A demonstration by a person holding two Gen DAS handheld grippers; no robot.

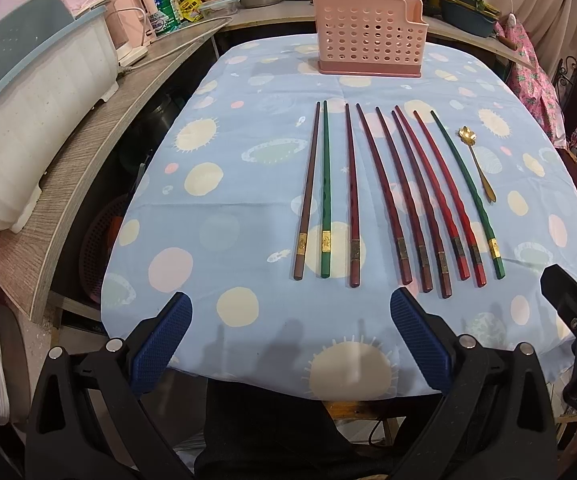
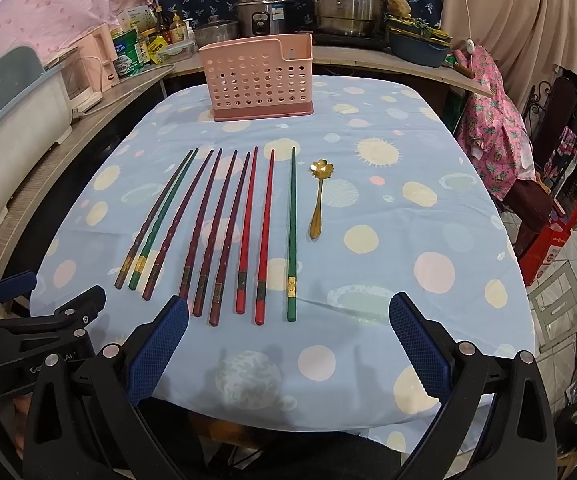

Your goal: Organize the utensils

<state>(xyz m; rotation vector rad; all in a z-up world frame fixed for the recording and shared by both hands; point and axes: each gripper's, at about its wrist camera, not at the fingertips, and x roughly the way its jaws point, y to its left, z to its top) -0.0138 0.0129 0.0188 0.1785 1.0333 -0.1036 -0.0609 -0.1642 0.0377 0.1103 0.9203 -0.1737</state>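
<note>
A cluttered kitchen corner here, pots and a rice cooker along the back counter, and out front a table under a pale blue cloth (image 1: 248, 208) dotted with pastel circles. Nothing looks sorted yet, by my read: the pink perforated caddy (image 1: 368, 36) stands upright at the far edge, and no handles show above its rim. Well short of it, nine chopsticks (image 1: 388, 196) lie flat in a tidy row, tips toward the caddy. Mostly dark red and maroon, two green ones, one brown at the left end, each with a gold or dark band near the thick end. Just beside the right-hand green stick sits a small gold spoon (image 2: 319, 196) with a flower-shaped bowl. The left gripper (image 1: 290, 344) hangs over the near edge, blue pads spread wide, nothing between them. The right gripper (image 2: 288, 346) is the same: jaws wide apart, empty, with the right end of the row just ahead. All ten pieces left to move.
</note>
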